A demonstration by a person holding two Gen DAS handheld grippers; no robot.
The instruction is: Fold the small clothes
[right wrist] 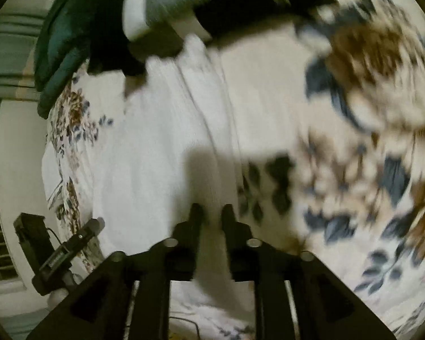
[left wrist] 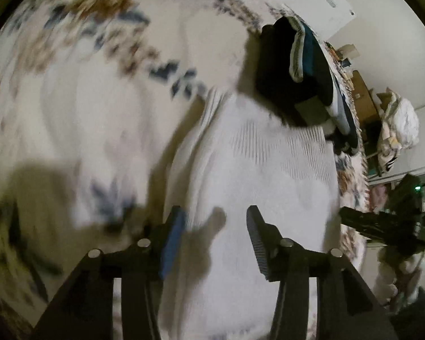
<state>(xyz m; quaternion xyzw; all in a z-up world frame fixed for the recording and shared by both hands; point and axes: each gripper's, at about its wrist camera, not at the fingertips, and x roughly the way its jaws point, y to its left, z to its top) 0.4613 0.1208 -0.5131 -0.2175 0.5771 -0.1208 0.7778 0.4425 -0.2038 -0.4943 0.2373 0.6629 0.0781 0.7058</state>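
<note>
Sock (left wrist: 255,175), white and ribbed, lies flat on the floral bedspread (left wrist: 70,99), right in front of both your grippers. In the left wrist view it runs from between the fingers up toward a dark clothes pile (left wrist: 291,79) at the bed's far edge; its far end touches or tucks under that pile, can't tell which through the blur.

Your left gripper (left wrist: 212,226) has its fingers wide apart, sock fabric between and below them, nothing pinched. Blue pad shows on the left finger (left wrist: 172,240).

Your right gripper (right wrist: 211,215) has its fingers nearly closed, only a narrow gap left. A white fold of the sock (right wrist: 184,119) sits in that gap, but motion blur hides whether the tips actually pinch it, so grip is unconfirmed. A gripper shadow falls on the sock just ahead of the tips.

Right view also shows the sock's long crease running away from the fingers toward a dark green garment (right wrist: 68,42) and a grey-and-white item (right wrist: 167,2) at the top. Your left gripper body (right wrist: 68,255) shows at lower left of that view, off the bed edge; your right one (left wrist: 382,221) shows at the right edge of the left view.

Both frames are heavily blurred.
</note>
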